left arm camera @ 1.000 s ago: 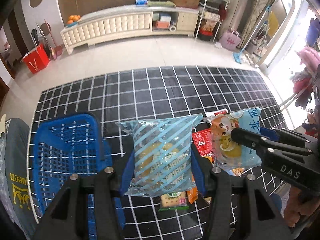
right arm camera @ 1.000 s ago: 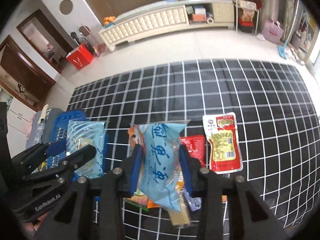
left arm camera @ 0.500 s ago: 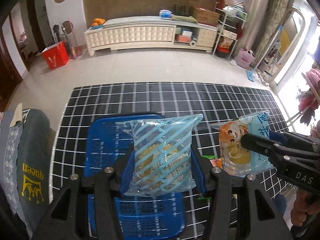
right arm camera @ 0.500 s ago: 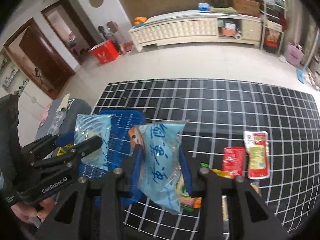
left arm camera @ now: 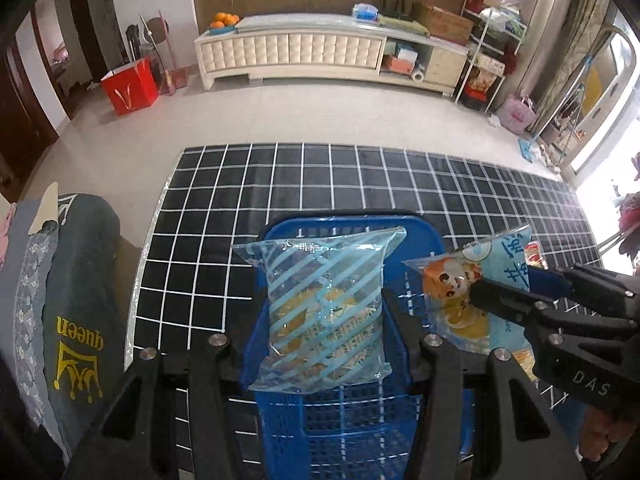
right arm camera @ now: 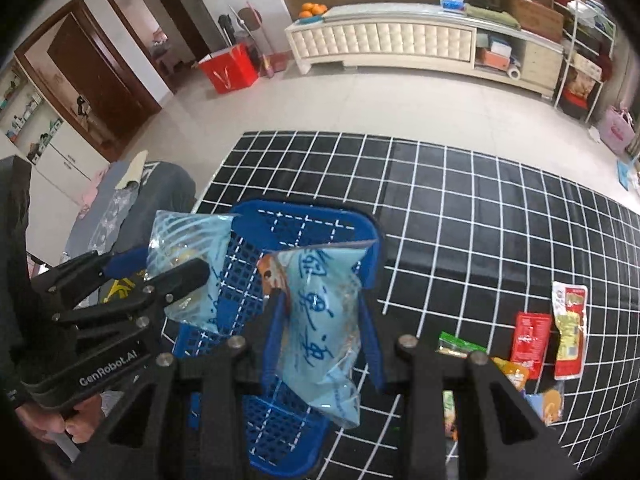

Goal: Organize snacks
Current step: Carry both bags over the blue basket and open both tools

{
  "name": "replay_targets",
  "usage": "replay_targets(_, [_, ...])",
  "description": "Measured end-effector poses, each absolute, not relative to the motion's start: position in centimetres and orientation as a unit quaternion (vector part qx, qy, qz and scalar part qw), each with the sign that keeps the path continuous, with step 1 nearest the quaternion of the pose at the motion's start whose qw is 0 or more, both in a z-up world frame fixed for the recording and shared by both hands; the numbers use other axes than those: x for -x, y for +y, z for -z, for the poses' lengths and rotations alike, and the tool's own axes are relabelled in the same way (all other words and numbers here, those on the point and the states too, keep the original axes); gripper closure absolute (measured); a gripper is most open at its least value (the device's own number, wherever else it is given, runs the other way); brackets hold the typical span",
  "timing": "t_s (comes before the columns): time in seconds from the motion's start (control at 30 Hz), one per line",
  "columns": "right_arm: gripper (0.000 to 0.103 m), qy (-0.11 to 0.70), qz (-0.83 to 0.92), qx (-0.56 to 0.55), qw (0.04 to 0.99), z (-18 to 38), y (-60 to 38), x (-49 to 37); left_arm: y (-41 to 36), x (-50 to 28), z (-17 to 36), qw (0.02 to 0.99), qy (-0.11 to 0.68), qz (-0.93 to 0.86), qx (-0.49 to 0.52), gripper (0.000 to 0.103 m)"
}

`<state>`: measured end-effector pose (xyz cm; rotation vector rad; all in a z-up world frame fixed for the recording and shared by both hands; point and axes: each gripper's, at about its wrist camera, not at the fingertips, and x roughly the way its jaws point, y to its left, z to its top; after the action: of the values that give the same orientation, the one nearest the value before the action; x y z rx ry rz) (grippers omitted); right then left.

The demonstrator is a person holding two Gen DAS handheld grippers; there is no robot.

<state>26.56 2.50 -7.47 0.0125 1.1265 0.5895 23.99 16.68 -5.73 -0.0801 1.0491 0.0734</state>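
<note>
My left gripper (left arm camera: 324, 320) clamps a striped clear snack bag (left arm camera: 326, 308) above the blue basket (left arm camera: 360, 420). My right gripper (right arm camera: 320, 320) clamps a light-blue cartoon snack bag (right arm camera: 320, 320) beside it, also over the basket.

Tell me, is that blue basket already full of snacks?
No, the blue basket shows only bare mesh inside, while the striped snack bag is held above it.
</note>
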Motion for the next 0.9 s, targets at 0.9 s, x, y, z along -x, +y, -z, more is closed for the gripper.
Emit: replay_targets(0.9, [0.028,0.503,-0.238,0.037,0.83,7.2,3.4,-27.7,18.4,-25.3,7.4,0.852,0.517,-0.012,0.08,0.041])
